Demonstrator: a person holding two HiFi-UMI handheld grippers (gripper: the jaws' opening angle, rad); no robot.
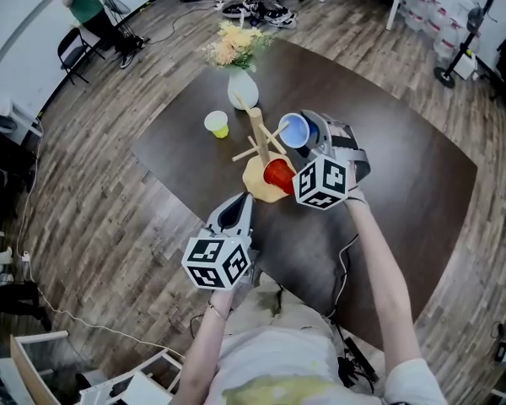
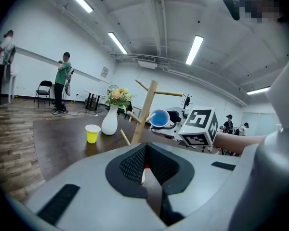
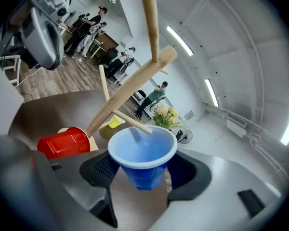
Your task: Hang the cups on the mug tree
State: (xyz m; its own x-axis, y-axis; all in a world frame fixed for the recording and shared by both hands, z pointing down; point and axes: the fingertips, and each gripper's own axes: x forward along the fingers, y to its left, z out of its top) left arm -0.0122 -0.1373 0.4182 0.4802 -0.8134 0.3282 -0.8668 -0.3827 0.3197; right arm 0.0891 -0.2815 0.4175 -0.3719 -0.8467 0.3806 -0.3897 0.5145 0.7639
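Observation:
A wooden mug tree stands on a tan base mid-table. On a low peg hangs a red cup, lying sideways. My right gripper is shut on a blue cup, its mouth turned toward the tree. In the right gripper view the blue cup sits between the jaws, and a peg tip reaches its rim; the red cup is lower left. My left gripper hovers near the table's front edge, shut and empty, pointing at the tree.
A yellow cup stands upright on the dark table, left of the tree. A white vase with flowers is behind it. A person and chairs are far off on the wooden floor.

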